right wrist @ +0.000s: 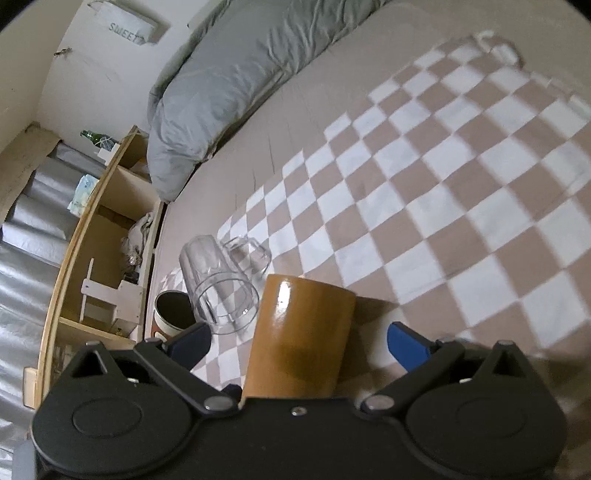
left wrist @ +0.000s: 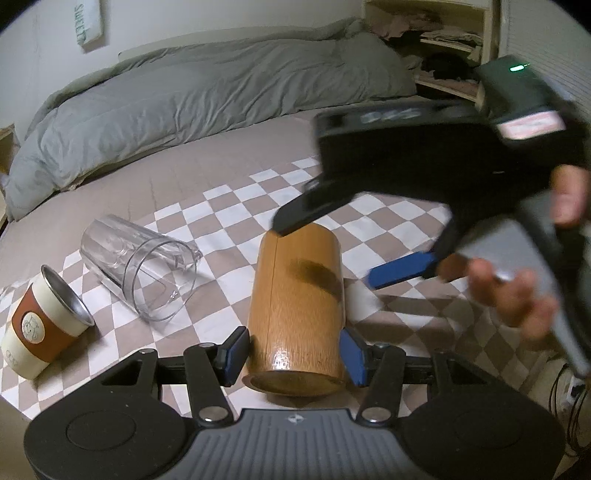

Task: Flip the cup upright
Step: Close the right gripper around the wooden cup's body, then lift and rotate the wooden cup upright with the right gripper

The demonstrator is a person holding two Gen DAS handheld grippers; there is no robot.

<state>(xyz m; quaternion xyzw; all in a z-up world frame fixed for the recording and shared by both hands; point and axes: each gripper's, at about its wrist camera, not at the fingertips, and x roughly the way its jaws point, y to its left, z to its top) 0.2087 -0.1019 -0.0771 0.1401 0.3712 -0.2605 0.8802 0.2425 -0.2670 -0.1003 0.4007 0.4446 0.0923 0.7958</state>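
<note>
On the bed's checkered blanket (left wrist: 229, 210), from left: sleeved cup (left wrist: 40, 325), clear mug (left wrist: 136, 266), then wooden cup (left wrist: 295, 306), all on their sides. Left gripper (left wrist: 295, 350) fingers straddle its near rim, open. Right gripper (left wrist: 332, 247) brackets its far end, open. Judged rigid, glossy, slippery; grip mid-body.

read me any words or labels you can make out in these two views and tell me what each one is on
"SWEET": on the wall sign above the bed; the same sign appears sideways and cut off in the left wrist view.
Round sticker on the brown sleeve of the paper-style cup: a drawing only.
Faint print near that cup's base: too small to read.
Red-bordered label on the right gripper's body: blurred, unreadable.
Wooden cup, clear mug: no text.
</note>
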